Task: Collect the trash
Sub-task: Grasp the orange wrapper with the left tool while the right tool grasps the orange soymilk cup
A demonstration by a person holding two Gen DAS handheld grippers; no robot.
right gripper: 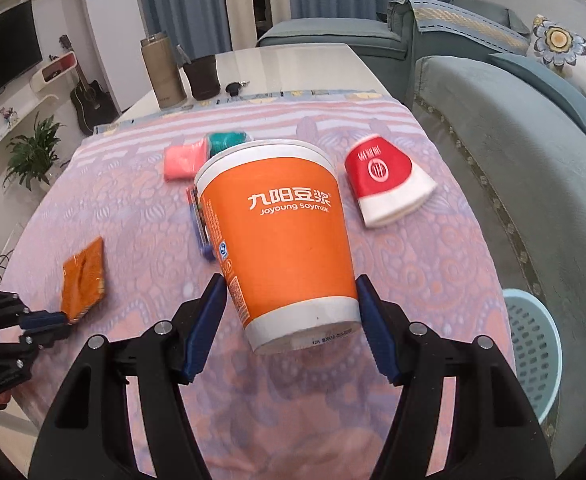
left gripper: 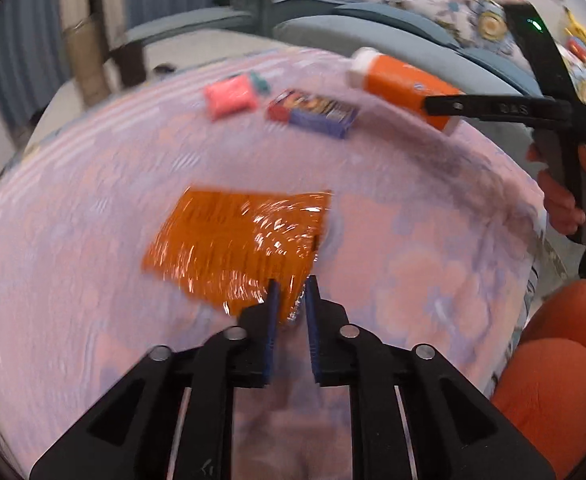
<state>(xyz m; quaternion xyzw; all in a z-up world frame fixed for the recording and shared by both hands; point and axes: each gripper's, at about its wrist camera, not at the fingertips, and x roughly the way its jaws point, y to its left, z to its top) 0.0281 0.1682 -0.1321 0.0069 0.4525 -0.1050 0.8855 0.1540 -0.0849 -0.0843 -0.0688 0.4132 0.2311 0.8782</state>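
at wrapper (left gripper: 237,240) edge, left tool (left gripper: 291,292) pinches.

Black angular left gripper (left gripper: 292,288) and right gripper (right gripper: 291,292), blue jaws, silver round rivets, bare-skinned hand (left gripper: 561,200)

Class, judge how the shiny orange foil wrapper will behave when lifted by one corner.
The shiny orange foil wrapper looks thin and crinkled, so it will probably flop. It seems light. Its glossy film may slip from the left gripper, which is pinching only its edge.
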